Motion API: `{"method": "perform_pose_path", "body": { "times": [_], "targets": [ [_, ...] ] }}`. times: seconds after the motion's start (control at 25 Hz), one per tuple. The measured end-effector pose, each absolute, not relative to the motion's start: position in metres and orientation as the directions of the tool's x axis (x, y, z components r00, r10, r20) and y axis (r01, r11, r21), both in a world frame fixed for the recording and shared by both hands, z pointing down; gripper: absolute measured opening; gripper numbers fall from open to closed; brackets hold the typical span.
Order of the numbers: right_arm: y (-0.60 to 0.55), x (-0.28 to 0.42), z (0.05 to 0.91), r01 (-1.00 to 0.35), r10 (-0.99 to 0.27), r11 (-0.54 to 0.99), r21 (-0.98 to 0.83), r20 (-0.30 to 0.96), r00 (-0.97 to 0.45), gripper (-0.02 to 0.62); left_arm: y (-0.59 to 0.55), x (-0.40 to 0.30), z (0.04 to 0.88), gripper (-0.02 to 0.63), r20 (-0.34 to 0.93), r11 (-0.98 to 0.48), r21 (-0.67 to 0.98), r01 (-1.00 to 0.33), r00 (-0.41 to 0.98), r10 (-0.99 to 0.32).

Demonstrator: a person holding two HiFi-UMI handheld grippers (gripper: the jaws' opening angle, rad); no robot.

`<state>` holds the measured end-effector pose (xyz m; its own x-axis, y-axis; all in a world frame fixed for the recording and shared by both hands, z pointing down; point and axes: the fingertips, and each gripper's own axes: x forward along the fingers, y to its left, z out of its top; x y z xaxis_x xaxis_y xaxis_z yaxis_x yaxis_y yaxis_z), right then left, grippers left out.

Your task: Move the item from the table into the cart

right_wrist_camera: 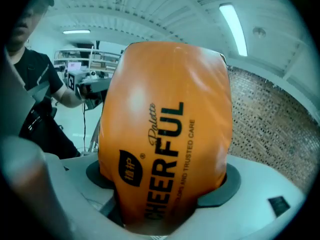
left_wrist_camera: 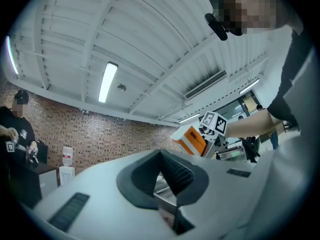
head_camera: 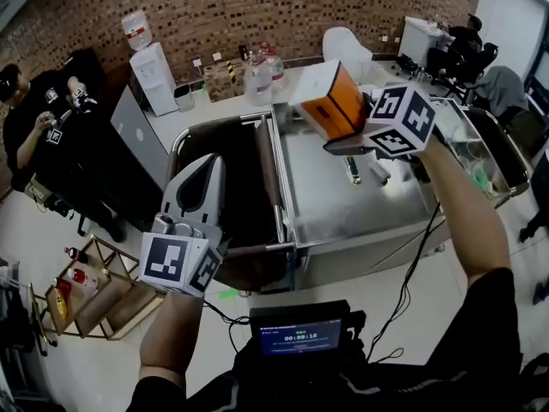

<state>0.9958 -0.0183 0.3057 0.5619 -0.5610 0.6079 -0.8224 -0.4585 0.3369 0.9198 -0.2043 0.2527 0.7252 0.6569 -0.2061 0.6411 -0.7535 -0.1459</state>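
**Box aloft near the counter's far left corner, with hazards on the way to the cart**

The left claw (head_camera: 208, 163) is clenched on nothing; its own view shows the pads pressed together with no object between them. In the head view it sits over the near part of the cart (head_camera: 257, 249), to the left of the counter's left edge. If it remains there, it may block the drop or get bumped by the incoming load.

The box (head_camera: 330, 101), orange and white, is off the counter (head_camera: 360, 217) and in the air above its far left corner. The right claw (head_camera: 347, 140) grasps it by one end only. The box's glossy face (right_wrist_camera: 165, 134) fills the right gripper view, and most of its bulk sticks out past the pads. A quick swing leftward could make it pivot or slide free.

The cart's rim runs along the counter's left edge. A low carry risks clipping that rail and knocking the box loose, so height looks needed before release.
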Motion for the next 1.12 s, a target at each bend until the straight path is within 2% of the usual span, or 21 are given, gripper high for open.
{"method": "perform_pose_path", "body": {
  "times": [0.24, 0.48, 0.72, 1.0, 1.12],
  "targets": [
    [-0.013, 1.062, 0.367, -0.870, -0.367, -0.373, 0.323, 0.810, 0.457, 0.407, -0.237, 0.967, 0.262, 0.008, -0.195, -0.757, -0.128, 0.640, 0.732, 0.652],
    [-0.020, 1.119, 0.423, -0.910, -0.253, -0.337, 0.243, 0.907, 0.336, 0.407, -0.276, 1.003, 0.274, 0.008, -0.197, -0.775, -0.106, 0.623, 0.751, 0.631],
    [-0.021, 1.166, 0.467, -0.879, -0.137, -0.454, 0.150, 0.962, 0.235, 0.407, -0.307, 1.036, 0.287, 0.008, -0.196, -0.795, -0.075, 0.601, 0.773, 0.603],
    [-0.029, 1.190, 0.492, -0.777, -0.081, -0.626, 0.061, 0.986, 0.143, 0.407, -0.325, 1.049, 0.301, 0.008, -0.187, -0.793, -0.055, 0.607, 0.774, 0.605],
    [-0.033, 1.188, 0.500, -0.700, -0.104, -0.714, 0.004, 0.988, 0.112, 0.407, -0.335, 1.054, 0.312, 0.008, -0.168, -0.801, -0.033, 0.598, 0.786, 0.595]
  ]
}}
